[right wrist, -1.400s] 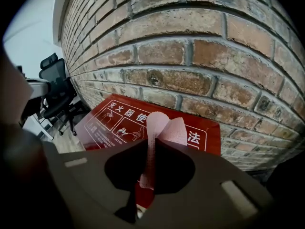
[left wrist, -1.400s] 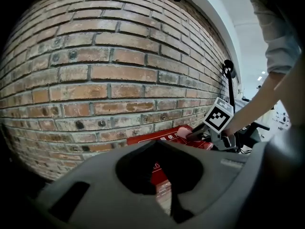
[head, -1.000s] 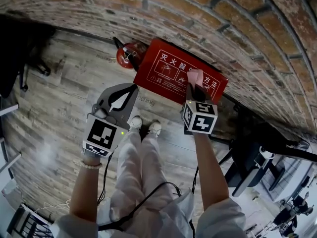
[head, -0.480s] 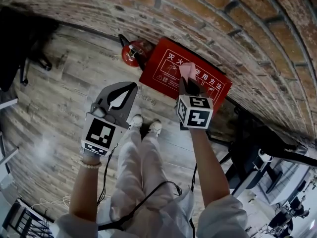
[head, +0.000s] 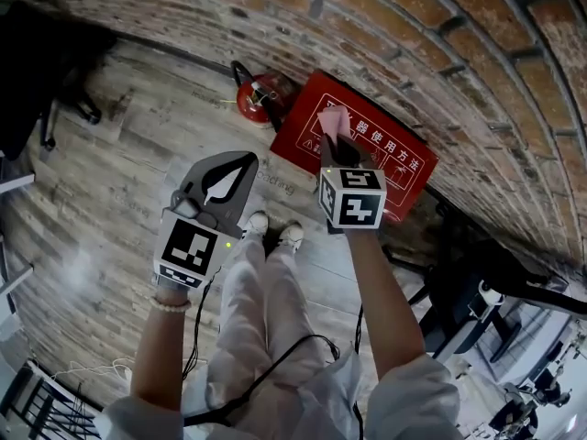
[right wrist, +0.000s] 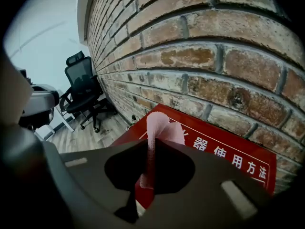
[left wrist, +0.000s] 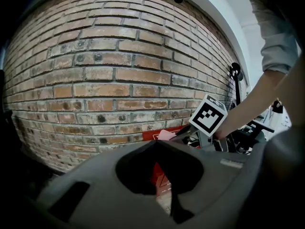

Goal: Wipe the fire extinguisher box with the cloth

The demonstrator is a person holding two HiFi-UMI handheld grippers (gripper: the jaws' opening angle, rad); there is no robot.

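A red fire extinguisher box (head: 376, 154) with white Chinese print stands on the floor against the brick wall; it also shows in the right gripper view as the box (right wrist: 224, 151) and in the left gripper view as the box (left wrist: 164, 135). My right gripper (head: 332, 140) is shut on a pink cloth (head: 331, 122), which hangs over the box's left part. In the right gripper view the cloth (right wrist: 157, 128) sticks up between the jaws. My left gripper (head: 237, 165) is shut and holds nothing, left of the box over the floor.
A red fire extinguisher (head: 260, 99) lies just left of the box. The brick wall (head: 367, 26) runs behind. A black office chair (right wrist: 86, 92) stands along the wall. Dark furniture (head: 477, 291) sits at the right. The person's shoes (head: 271, 232) are on the wood floor.
My right gripper has carried the pink cloth leftward across the box's top, from near its middle toward its left part. The left gripper has barely moved.
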